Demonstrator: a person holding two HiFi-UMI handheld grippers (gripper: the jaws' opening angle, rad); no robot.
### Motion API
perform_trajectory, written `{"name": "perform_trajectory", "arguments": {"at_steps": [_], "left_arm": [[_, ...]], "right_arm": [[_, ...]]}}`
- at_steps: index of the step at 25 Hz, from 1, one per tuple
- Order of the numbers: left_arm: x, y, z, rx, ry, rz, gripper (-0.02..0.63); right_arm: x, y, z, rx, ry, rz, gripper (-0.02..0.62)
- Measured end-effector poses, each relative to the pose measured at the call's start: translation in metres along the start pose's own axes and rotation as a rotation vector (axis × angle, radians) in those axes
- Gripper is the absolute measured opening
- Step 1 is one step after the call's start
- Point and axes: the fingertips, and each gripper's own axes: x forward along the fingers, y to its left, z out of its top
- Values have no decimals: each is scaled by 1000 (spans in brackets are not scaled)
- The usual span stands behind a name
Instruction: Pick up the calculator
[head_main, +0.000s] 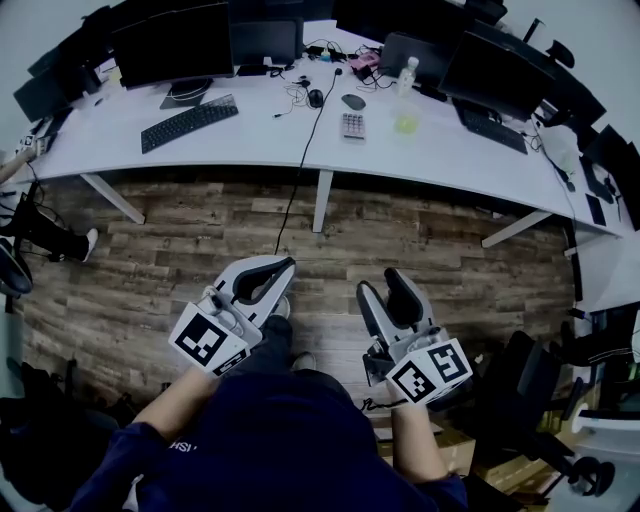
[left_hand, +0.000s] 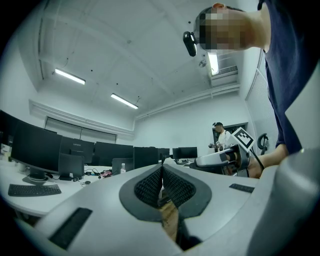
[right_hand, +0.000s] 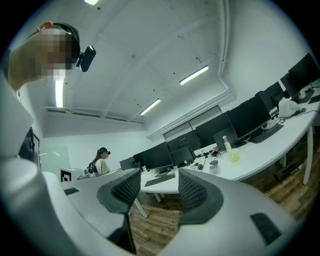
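Observation:
The calculator (head_main: 353, 125) is a small grey keypad lying flat on the long white desk (head_main: 250, 140), near its middle, just below a mouse (head_main: 353, 101). In the right gripper view the calculator (right_hand: 214, 168) shows small and far off on the desk. Both grippers hang over the wooden floor, well short of the desk. My left gripper (head_main: 286, 268) (left_hand: 161, 170) is shut with its pads pressed together and nothing between them. My right gripper (head_main: 381, 283) (right_hand: 159, 182) stands open and empty, pointing towards the desk.
The desk carries a black keyboard (head_main: 189, 122), several monitors (head_main: 172, 42), a clear bottle (head_main: 407, 73), a green cup (head_main: 406, 123), a second mouse (head_main: 316, 98) and cables. A desk leg (head_main: 322, 200) stands below the calculator. An office chair (head_main: 525, 395) is at my right. Another person (right_hand: 102, 161) stands in the distance.

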Motion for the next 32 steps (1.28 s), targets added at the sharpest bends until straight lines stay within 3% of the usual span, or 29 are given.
{"name": "perform_trajectory", "arguments": {"at_steps": [32], "left_arm": [[105, 205, -27, -89, 42, -84, 29]], "right_arm": [[207, -85, 12, 69, 56, -108, 229]]}}
